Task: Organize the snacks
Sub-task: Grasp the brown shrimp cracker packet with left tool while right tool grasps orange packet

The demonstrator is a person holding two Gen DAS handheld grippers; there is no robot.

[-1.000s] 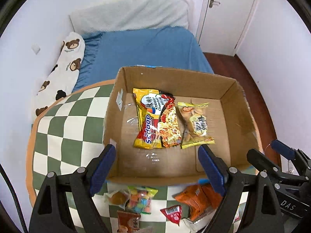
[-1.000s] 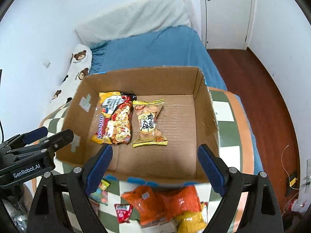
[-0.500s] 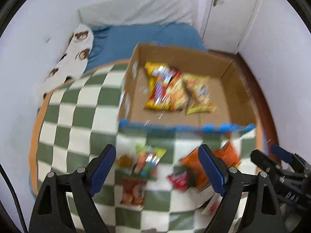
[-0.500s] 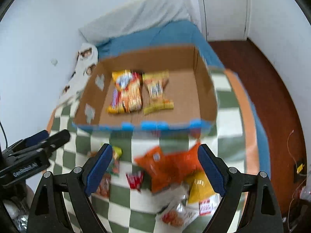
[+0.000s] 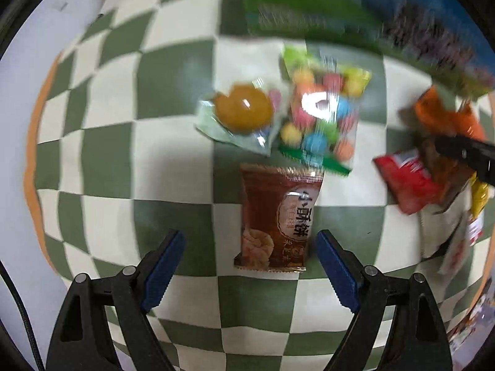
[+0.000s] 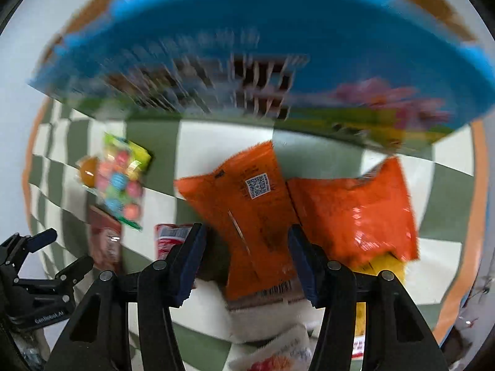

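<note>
My left gripper [image 5: 250,256] is open, low over the checked cloth [image 5: 102,142], its jaws either side of the near end of a brown pastry packet [image 5: 278,216]. Beyond it lie a clear packet with an orange jelly [image 5: 238,114] and a bag of coloured candies [image 5: 321,117]. My right gripper [image 6: 246,259] is open, its jaws around the near end of an orange snack packet [image 6: 247,210]. A second orange packet [image 6: 355,213] lies to its right. The cardboard box [image 6: 247,46] with its blue printed front wall fills the top of the right wrist view.
A small red packet [image 5: 405,182] and more snacks, yellow [image 6: 383,266] and white [image 6: 278,352], lie near the right gripper. The left gripper shows at the lower left of the right wrist view [image 6: 40,272]. The cloth's orange border [image 5: 31,142] marks the left edge.
Both grippers have dropped from above the box down to the loose snacks in front of it. The box now looms close and blurred at the top. Both stay open.
</note>
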